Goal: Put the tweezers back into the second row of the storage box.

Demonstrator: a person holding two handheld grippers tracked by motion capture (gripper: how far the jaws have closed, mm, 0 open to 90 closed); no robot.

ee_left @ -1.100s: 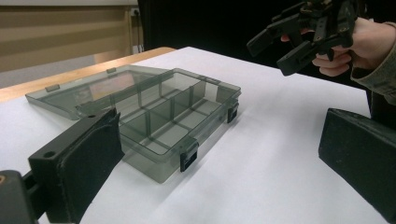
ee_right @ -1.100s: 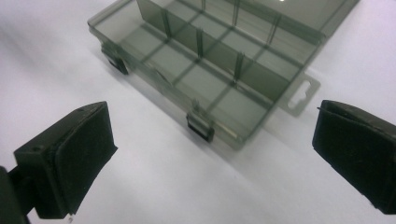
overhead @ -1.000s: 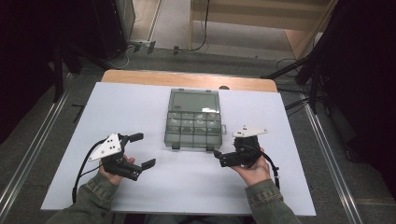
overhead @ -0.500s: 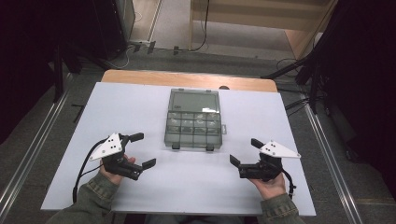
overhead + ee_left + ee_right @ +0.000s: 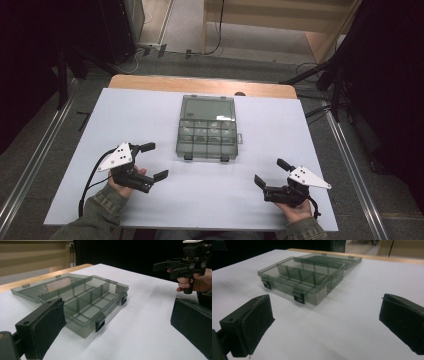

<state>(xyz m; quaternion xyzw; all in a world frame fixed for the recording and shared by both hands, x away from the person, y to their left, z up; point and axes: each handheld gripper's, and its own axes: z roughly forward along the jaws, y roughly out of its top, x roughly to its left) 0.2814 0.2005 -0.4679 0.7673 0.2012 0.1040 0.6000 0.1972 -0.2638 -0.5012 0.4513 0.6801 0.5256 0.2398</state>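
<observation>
The smoky compartment box [image 5: 207,129] lay open at mid-table on the white sheet [image 5: 310,125], its lid folded back. The left gripper [image 5: 154,161] and right gripper [image 5: 271,172] flanked it nearer the person, apart from it, jaws spread and empty

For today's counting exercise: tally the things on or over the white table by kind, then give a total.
Clear grey compartment box, lid open: 1
Black latches on the box's front: 2
Hand-held tools, left tool and right tool, both open: 2
Total: 5
</observation>
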